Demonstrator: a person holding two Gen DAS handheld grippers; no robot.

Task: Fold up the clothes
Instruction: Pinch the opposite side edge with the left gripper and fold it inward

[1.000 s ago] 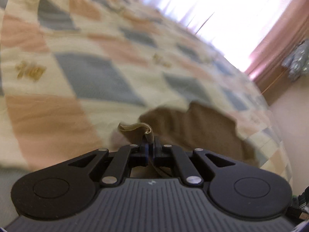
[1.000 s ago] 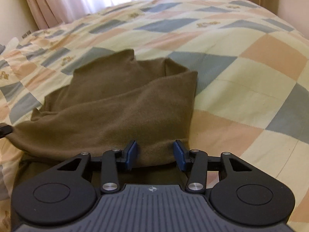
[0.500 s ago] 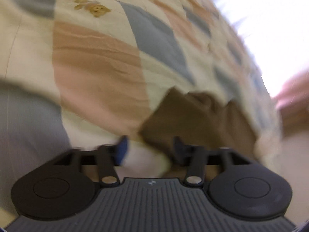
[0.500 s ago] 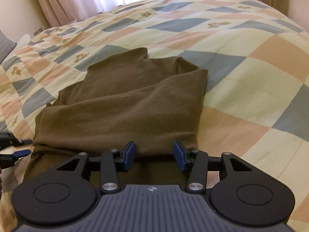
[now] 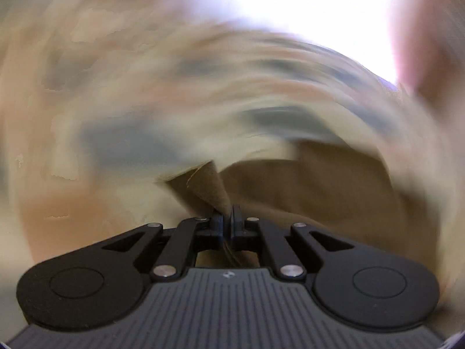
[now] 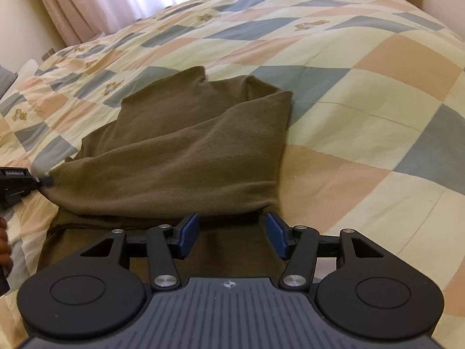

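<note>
A brown garment (image 6: 186, 151) lies part-folded on the checked quilt (image 6: 363, 93), its upper layer doubled toward me. My right gripper (image 6: 232, 234) hovers at the near folded edge. Its blue pads (image 6: 189, 232) stand apart and are opening; cloth lies under the gap, but neither pad presses on it. My left gripper (image 5: 227, 221) is shut on a pointed corner of the brown garment (image 5: 209, 186). In the right wrist view the left gripper (image 6: 48, 180) pinches the garment's left corner at the frame's edge. The left wrist view is heavily blurred.
Pink curtains (image 6: 72, 3) and a bright window stand beyond the bed's far side. A grey cushion (image 6: 5, 78) shows at the far left. Part of a person's hand (image 6: 4, 247) is at the left edge. Bare quilt stretches right of the garment.
The left gripper let go of the garment's corner, opened, then shut on a corner again while swinging fast. The right gripper's jaws have widened a little; the right gripper stayed in place.
</note>
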